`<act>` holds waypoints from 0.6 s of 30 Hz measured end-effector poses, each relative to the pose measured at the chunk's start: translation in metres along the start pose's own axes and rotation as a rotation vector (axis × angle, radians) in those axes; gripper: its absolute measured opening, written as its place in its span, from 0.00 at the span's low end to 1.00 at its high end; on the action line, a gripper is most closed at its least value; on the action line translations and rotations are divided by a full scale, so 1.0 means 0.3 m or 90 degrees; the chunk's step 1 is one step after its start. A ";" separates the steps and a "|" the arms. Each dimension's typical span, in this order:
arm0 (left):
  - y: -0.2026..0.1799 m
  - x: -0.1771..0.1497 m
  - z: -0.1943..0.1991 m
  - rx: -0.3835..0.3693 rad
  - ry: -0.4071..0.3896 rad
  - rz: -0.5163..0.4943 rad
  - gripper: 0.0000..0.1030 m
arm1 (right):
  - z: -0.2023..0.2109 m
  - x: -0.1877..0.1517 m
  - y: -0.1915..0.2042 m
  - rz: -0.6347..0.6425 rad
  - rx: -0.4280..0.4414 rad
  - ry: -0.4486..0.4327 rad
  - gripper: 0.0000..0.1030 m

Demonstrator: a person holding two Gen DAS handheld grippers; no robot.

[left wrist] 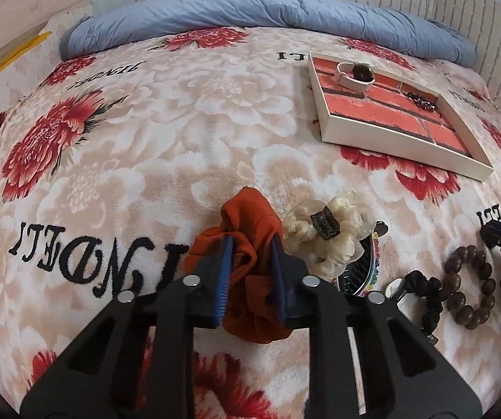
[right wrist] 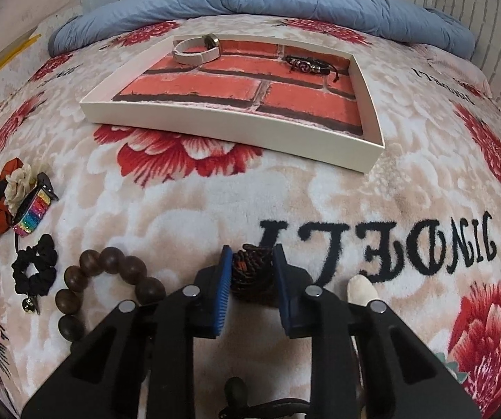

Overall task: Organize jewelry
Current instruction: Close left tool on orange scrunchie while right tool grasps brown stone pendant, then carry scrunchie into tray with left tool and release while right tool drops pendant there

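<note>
The left gripper [left wrist: 252, 241] had its jaws closed on the orange scrunchie [left wrist: 250, 230], which bunched up between them on the near part of the bed [left wrist: 145, 122]. Just right of it lay a cream scrunchie [left wrist: 324, 234], touching a rainbow band [right wrist: 34, 214]. Farther right lay a black scrunchie [right wrist: 35, 272] and wooden beads [right wrist: 110, 279].

The right gripper [right wrist: 252, 262] had its jaws set narrow around a dark braided bracelet [right wrist: 254, 272]; whether they actually pinched it or only bracketed it I could not tell.

The tray [right wrist: 233, 129] sat on the far side of the bed, well apart from both grippers, already holding a watch [right wrist: 194, 50] at its far left and a dark bracelet [right wrist: 303, 64] at its far right.

The step in hand looked like pick-up, both grippers at their items. Next would likely come lifting clear of the blanket and carrying forward over the tray's near wall to a bare patch, without dragging neighbours along.
</note>
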State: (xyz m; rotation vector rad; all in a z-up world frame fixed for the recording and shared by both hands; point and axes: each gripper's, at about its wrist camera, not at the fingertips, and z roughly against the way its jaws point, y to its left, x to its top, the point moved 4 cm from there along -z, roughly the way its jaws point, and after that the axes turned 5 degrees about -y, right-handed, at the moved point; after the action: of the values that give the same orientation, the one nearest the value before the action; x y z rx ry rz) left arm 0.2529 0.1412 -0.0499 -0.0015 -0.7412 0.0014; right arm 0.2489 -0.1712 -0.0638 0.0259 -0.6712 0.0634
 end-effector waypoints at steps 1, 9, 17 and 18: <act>0.002 0.001 0.002 0.000 0.000 0.000 0.17 | 0.001 0.002 -0.002 -0.001 0.001 -0.001 0.23; 0.014 0.012 0.021 -0.002 -0.010 0.013 0.14 | 0.031 0.017 -0.027 -0.017 -0.004 -0.018 0.23; 0.014 0.024 0.045 0.006 -0.023 0.006 0.12 | 0.071 0.043 -0.055 -0.029 -0.024 -0.047 0.22; 0.017 0.026 0.048 0.008 -0.025 0.007 0.12 | 0.077 0.048 -0.060 -0.029 -0.027 -0.052 0.22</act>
State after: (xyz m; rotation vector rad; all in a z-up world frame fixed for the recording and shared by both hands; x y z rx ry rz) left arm 0.2490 0.1463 -0.0339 0.0071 -0.7802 0.0160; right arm 0.2469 -0.1895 -0.0368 0.0023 -0.7526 0.0041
